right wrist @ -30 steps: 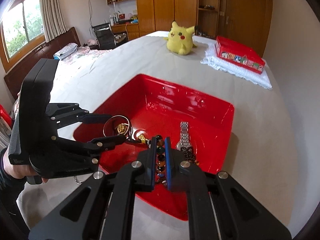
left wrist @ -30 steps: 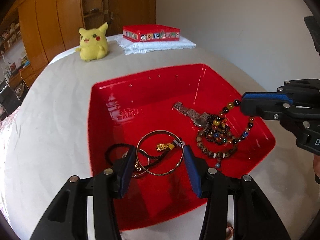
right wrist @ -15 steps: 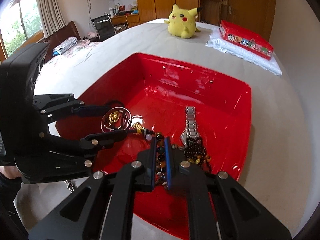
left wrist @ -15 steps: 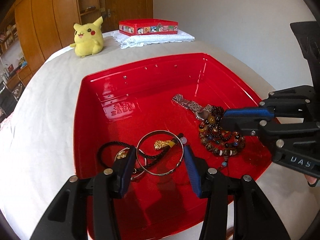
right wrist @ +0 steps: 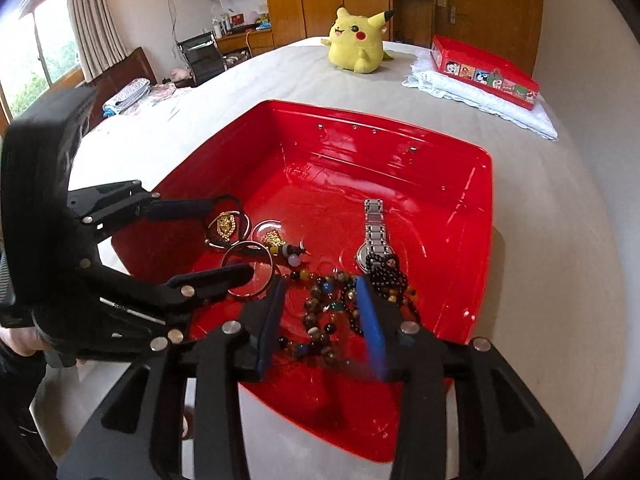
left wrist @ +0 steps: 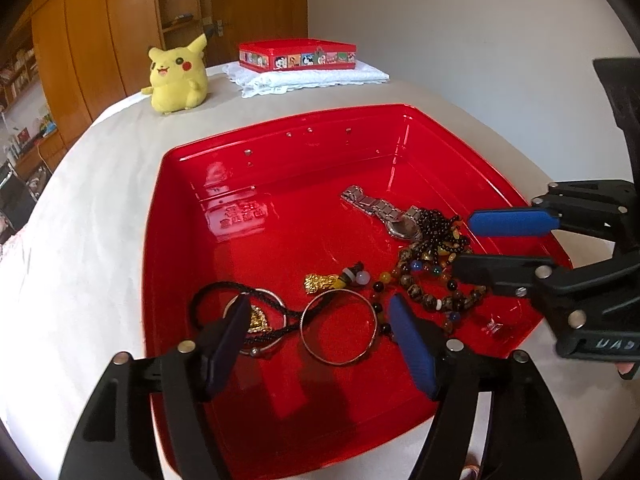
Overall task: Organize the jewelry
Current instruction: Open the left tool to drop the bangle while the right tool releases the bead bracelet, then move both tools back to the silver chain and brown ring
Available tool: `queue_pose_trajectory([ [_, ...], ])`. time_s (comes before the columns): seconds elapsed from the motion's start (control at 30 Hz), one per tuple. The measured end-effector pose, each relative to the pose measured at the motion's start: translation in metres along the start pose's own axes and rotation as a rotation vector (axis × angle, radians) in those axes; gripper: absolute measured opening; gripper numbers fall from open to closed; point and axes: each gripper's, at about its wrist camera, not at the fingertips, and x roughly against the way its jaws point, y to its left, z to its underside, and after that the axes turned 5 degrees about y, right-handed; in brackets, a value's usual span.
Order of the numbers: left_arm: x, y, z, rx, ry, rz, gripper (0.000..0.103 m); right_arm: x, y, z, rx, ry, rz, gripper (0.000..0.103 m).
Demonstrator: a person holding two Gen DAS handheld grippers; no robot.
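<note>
A red tray [left wrist: 280, 152] [right wrist: 476, 216] holds the jewelry. A metal bangle [left wrist: 339, 327] [right wrist: 249, 270] lies between my left gripper's [left wrist: 318, 330] open fingers. A second ring with a black cord and gold pendant [left wrist: 256, 320] [right wrist: 226, 228] lies by the left finger. A gold charm [left wrist: 320, 281], a silver watch [left wrist: 384, 212] [right wrist: 374, 236] and a heap of bead bracelets [left wrist: 432, 276] [right wrist: 324, 312] lie to the right. My right gripper [right wrist: 322, 312] [left wrist: 464, 240] is open over the beads and holds nothing.
A yellow plush toy [left wrist: 176, 80] [right wrist: 356, 40] sits at the far end of the white bed. A red tin box [left wrist: 298, 54] [right wrist: 484, 72] rests on a folded white cloth [left wrist: 312, 78]. Wooden wardrobes and a wall stand behind.
My right gripper was shut on the bead bracelet; it lowered into the tray and opened, leaving the beads on the tray floor. My left gripper moved forward and opened wider around the bangle.
</note>
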Motion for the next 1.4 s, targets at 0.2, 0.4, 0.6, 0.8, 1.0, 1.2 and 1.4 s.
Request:
queue_pose_trajectory([
  [0.2,0.032,0.009,0.015,0.008,-0.042,-0.011,0.073,0.03,0.004,0.011,-0.006,-0.046,-0.012,0.038],
  [0.4,0.083,0.023,0.045,0.036,-0.1,-0.034,0.078,0.073,0.021,0.035,0.0,-0.111,-0.037,0.043],
  [0.6,0.115,0.029,0.091,0.053,-0.1,-0.056,0.079,0.089,0.044,0.073,0.017,-0.109,-0.041,0.048],
  [0.8,0.118,0.024,0.136,0.077,-0.063,-0.039,0.079,0.082,0.065,0.107,0.01,-0.066,-0.064,0.049],
  [1.0,0.103,0.015,0.157,0.075,-0.023,-0.009,0.079,0.067,0.085,0.131,0.02,-0.019,-0.082,0.05],
  [1.2,0.092,0.021,0.163,0.1,-0.008,0.015,0.079,0.052,0.093,0.134,0.017,0.01,-0.114,0.051],
  [1.4,0.085,0.027,0.164,0.121,-0.002,0.036,0.079,0.038,0.093,0.131,0.015,0.015,-0.125,0.052],
])
